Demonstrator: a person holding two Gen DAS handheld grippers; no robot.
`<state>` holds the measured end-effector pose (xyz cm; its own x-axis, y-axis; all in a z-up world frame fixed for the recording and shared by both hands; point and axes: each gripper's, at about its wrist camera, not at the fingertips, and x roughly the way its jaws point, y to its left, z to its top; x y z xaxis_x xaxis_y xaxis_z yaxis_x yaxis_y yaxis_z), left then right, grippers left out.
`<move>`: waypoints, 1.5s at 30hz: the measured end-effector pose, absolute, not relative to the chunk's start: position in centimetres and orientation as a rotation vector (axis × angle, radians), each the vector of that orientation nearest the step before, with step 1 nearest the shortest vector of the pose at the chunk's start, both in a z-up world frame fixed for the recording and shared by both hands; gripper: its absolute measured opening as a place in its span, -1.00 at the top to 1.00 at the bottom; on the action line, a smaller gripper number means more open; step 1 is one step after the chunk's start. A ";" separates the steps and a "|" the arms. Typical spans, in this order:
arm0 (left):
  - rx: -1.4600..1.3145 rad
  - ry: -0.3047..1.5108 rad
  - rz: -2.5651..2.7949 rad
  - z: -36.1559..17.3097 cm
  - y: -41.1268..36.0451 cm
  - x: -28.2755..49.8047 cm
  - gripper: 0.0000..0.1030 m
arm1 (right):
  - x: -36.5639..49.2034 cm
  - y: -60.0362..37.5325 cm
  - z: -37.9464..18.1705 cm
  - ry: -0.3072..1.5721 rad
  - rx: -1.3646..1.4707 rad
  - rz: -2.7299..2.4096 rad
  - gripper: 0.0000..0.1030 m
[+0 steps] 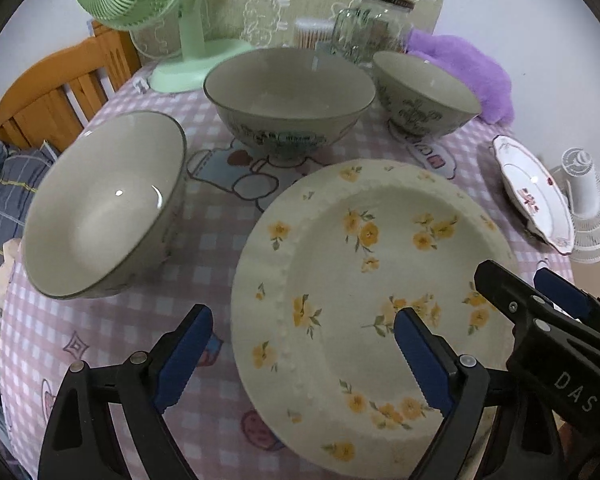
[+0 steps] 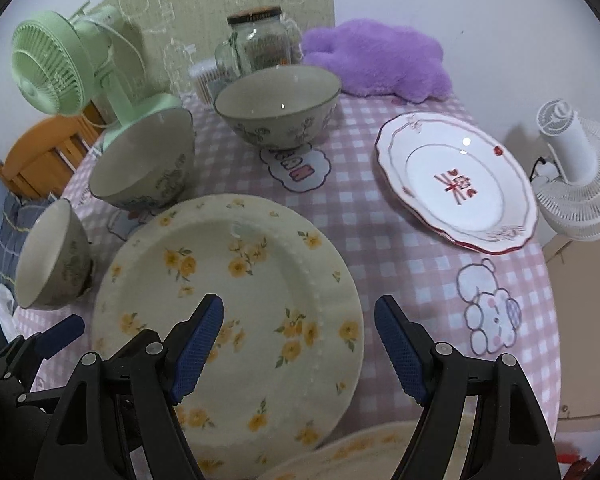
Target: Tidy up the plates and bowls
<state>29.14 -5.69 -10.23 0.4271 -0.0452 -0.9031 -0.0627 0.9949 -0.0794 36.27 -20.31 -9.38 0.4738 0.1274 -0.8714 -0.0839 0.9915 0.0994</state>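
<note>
A cream plate with yellow flowers (image 1: pixel 364 280) (image 2: pixel 236 292) lies on the table in front of both grippers. My left gripper (image 1: pixel 304 356) is open, its jaws straddling the plate's left rim. My right gripper (image 2: pixel 300 344) is open over the plate's right rim; it also shows in the left wrist view (image 1: pixel 540 292). Three grey-green bowls stand behind: a near left one (image 1: pixel 104 208) (image 2: pixel 52 256), a big middle one (image 1: pixel 288 96) (image 2: pixel 144 160), a far right one (image 1: pixel 424 92) (image 2: pixel 280 104). A white plate with red trim (image 1: pixel 532 192) (image 2: pixel 456 180) lies at the right. Another flowered plate's rim (image 2: pixel 364 448) shows at the bottom.
The round table has a pink checked cloth (image 2: pixel 400 272). At the back stand a green fan (image 1: pixel 156 8) (image 2: pixel 72 72), a glass jar (image 1: pixel 376 24) (image 2: pixel 260 40) and a purple plush (image 1: pixel 472 68) (image 2: pixel 380 60). A white fan (image 2: pixel 576 176) stands beyond the right edge, a wooden chair (image 1: pixel 56 92) at the left.
</note>
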 end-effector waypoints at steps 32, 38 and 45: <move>-0.079 1.156 0.041 -10.8 -6.0 31.4 -0.52 | 39.9 -19.9 -12.0 1.155 0.010 0.080 -0.25; -0.086 1.137 0.038 -9.6 -5.6 31.0 -0.51 | 39.6 -19.7 -11.1 1.123 0.018 0.075 -0.21; -0.088 1.118 0.021 -8.1 -5.7 30.6 -0.49 | 38.5 -19.9 -9.5 1.097 0.027 0.056 -0.20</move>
<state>30.57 -5.67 -8.13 0.4377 -0.0274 -0.8987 -0.0614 0.9963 -0.0603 38.53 -19.92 -9.53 0.4553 0.0584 -0.8884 -0.0319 0.9983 0.0493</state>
